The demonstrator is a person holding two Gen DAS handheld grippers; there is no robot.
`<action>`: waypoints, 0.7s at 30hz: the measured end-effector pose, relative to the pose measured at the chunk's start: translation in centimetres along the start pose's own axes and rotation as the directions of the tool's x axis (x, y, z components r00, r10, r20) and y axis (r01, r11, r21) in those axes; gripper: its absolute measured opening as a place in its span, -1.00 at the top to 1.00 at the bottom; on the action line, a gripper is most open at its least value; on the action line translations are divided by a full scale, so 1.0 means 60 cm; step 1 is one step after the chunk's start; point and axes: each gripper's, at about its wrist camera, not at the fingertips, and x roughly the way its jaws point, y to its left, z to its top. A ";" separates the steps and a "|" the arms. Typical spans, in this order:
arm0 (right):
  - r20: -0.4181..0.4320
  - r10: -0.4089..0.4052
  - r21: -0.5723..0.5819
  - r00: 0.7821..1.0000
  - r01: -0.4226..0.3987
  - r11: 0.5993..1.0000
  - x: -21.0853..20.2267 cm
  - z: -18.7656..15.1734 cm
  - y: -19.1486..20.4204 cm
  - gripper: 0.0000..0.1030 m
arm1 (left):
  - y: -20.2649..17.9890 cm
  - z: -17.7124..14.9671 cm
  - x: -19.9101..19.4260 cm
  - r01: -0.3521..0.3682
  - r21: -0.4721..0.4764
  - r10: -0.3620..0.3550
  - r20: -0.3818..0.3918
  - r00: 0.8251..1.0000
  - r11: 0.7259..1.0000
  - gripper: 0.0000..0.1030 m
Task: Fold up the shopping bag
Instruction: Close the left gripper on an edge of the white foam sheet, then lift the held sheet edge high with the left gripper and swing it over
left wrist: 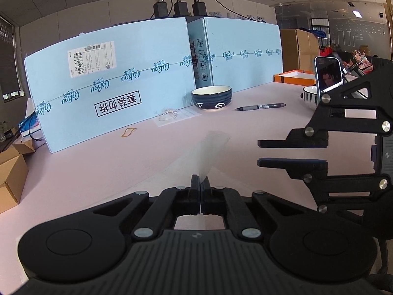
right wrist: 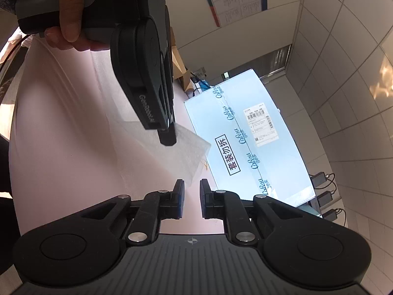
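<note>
Left tool (left wrist: pixel 201 184) clamped tight, fingers pressed together on a thin sheet of bag (left wrist: pixel 211 154), pointing forward and a bit down. Seen from the right wrist, same tool (right wrist: pixel 169 140) angled down-right, gripped by a hand (right wrist: pixel 66 24) with fingers wrapped round the handle. Right tool (right wrist: pixel 192 189) rolled over sideways, fingers parted with a clear gap, nothing pinched. From the left view, right tool (left wrist: pixel 260 153) poking in from the right edge.

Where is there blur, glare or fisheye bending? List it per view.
Left wrist view: the shopping bag held in the left gripper is smeared by motion; the blue box bows. Right wrist view: sun glare on the wall; bag weave sharp.
</note>
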 end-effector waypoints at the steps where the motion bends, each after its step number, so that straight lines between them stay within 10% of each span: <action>1: -0.012 0.006 0.026 1.000 -0.006 1.000 -0.001 -0.005 -0.003 0.39 | 0.013 0.004 -0.003 -0.021 -0.017 0.021 0.006 1.000 1.000 0.99; 8: -0.041 0.104 0.366 0.994 -0.082 0.927 0.015 -0.025 -0.021 0.39 | 0.097 0.027 -0.042 -0.116 -0.119 0.124 0.063 0.990 0.986 0.99; 13: 0.039 0.161 0.751 0.986 -0.136 0.647 0.048 -0.029 -0.058 0.07 | 0.144 0.033 -0.075 -0.149 -0.187 0.169 0.096 0.981 0.971 0.99; 18: 0.195 0.252 0.903 0.948 -0.274 0.330 0.091 -0.008 -0.073 -0.01 | 0.166 0.034 -0.103 -0.158 -0.210 0.186 0.119 0.975 0.965 0.98; 21: 0.221 0.277 0.910 0.935 -0.300 0.285 0.116 0.016 -0.059 0.19 | 0.168 0.035 -0.111 -0.165 -0.203 0.193 0.127 0.973 0.965 0.98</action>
